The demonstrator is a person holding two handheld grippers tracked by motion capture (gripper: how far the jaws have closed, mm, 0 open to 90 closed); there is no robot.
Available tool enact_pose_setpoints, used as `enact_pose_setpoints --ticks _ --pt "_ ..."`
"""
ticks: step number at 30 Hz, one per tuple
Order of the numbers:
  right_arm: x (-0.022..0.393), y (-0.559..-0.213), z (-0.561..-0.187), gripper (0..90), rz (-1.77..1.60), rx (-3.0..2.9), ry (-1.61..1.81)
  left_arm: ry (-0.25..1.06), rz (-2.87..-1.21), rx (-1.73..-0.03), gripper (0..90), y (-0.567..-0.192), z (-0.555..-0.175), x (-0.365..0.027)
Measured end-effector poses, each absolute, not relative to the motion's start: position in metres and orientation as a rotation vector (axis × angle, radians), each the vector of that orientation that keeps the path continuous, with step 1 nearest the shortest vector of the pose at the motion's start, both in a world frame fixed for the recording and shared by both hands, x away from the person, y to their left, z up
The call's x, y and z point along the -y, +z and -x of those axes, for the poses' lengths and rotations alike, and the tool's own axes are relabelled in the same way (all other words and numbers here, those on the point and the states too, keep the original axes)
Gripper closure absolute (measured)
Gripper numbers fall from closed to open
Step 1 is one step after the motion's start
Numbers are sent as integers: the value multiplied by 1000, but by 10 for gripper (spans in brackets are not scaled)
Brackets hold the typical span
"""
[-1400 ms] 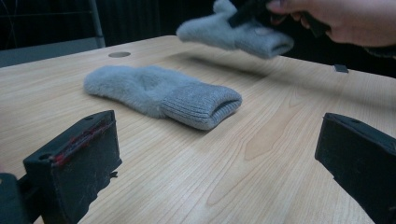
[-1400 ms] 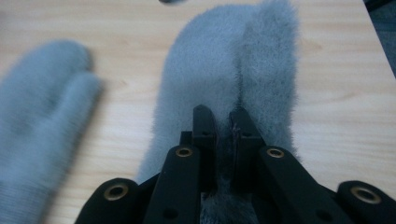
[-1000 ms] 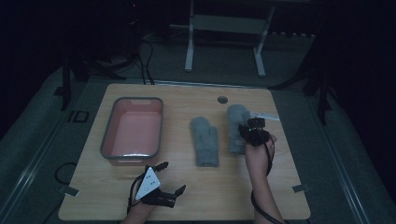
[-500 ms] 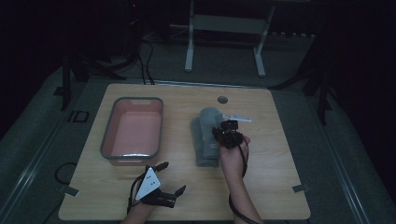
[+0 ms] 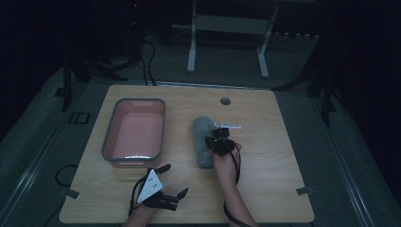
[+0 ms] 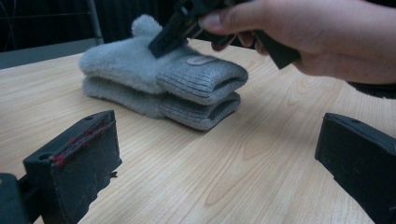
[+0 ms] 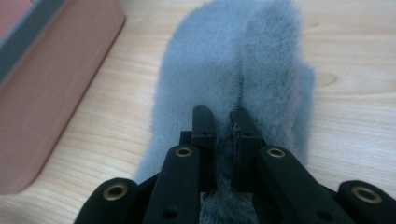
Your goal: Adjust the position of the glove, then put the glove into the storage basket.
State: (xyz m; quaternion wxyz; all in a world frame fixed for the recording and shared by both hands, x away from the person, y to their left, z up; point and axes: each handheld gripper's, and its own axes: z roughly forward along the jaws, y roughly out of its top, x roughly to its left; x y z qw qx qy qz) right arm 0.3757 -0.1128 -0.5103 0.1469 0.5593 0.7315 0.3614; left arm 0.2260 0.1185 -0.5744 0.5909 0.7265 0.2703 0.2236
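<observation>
High view: a pale wooden table (image 5: 265,189) sits in the middle of the frame in a dim room. Left of centre stands a pink tub (image 5: 135,134) with a grey rim. Just right of centre lie two grey mittens, one stacked on the other, seen here as one long grey shape (image 5: 202,137). The right gripper (image 5: 220,142) is on the lower right part of that stack, with the person's right hand (image 5: 226,163) behind it, coming in from the bottom edge. The left gripper (image 5: 161,189) rests at the lower left of the table, well apart from the mittens, its fingers spread open with nothing between them. A small round hole (image 5: 225,101) shows near the table's far edge.

Left gripper view: two black fingers (image 6: 74,158) rise from the lower corners, set wide apart over bare wood. In the upper middle the top mitten (image 6: 163,70) lies on the bottom mitten (image 6: 163,105), ribbed cuffs toward the camera. At the upper right the right hand (image 6: 303,32) holds the right gripper (image 6: 170,37) down on the top mitten.

Right gripper view: the black fingers (image 7: 203,126) rise from the bottom centre, drawn close together and pinching a fold of the fluffy grey mitten (image 7: 219,60). The pink tub's wall (image 7: 51,93) runs down the left side.
</observation>
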Motion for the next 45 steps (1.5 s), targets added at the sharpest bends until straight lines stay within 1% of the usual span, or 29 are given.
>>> enact_pose_setpoints --ticks 5,8,10,11,15,17,18,22,23,25,26,28,35,39,45 --pt "114 -522 -377 799 -1598 -2144 1019 521 -1696 -634 4 -574 -226 -118" --pt "116 -517 -377 751 -1581 -2161 1036 521 -1695 -640 4 -574 -227 -118" --pt "119 -512 -378 697 -1578 -2172 1051 519 -1695 -647 4 -574 -227 -118" --pt "121 -510 -378 688 -1570 -2172 1060 514 -1698 -647 4 -574 -228 -118" --pt "132 -502 -379 550 -1542 -2179 1090 502 -1708 -650 4 -574 -229 -118" --pt "138 -499 -379 436 -1518 -2190 1080 504 -1716 -653 4 -574 -229 -117" --pt "141 -499 -379 400 -1488 -2202 1068 500 -1717 -656 4 -574 -229 -117" --pt "150 -497 -378 270 -1484 -2220 1040 497 -1704 -694 4 -573 -230 -117" --pt "152 -497 -378 249 -1484 -2224 1024 504 -1700 -716 4 -573 -231 -116" --pt "153 -498 -377 161 -1457 -2269 1018 504 -1704 -738 4 -573 -232 -117" --pt "154 -499 -376 140 -1448 -2269 1021 504 -1714 -741 4 -573 -233 -117" --pt "157 -500 -375 138 -1405 -2293 1013 517 -1724 -745 4 -572 -233 -116" --pt "170 -498 -369 146 -1220 -2252 1048 484 -1749 -758 4 -560 -234 -109" --pt "177 -492 -366 170 -1223 -2243 1107 454 -1765 -771 4 -549 -240 -106" --pt "178 -482 -364 117 -1231 -2239 1115 410 -1757 -783 4 -528 -253 -99"
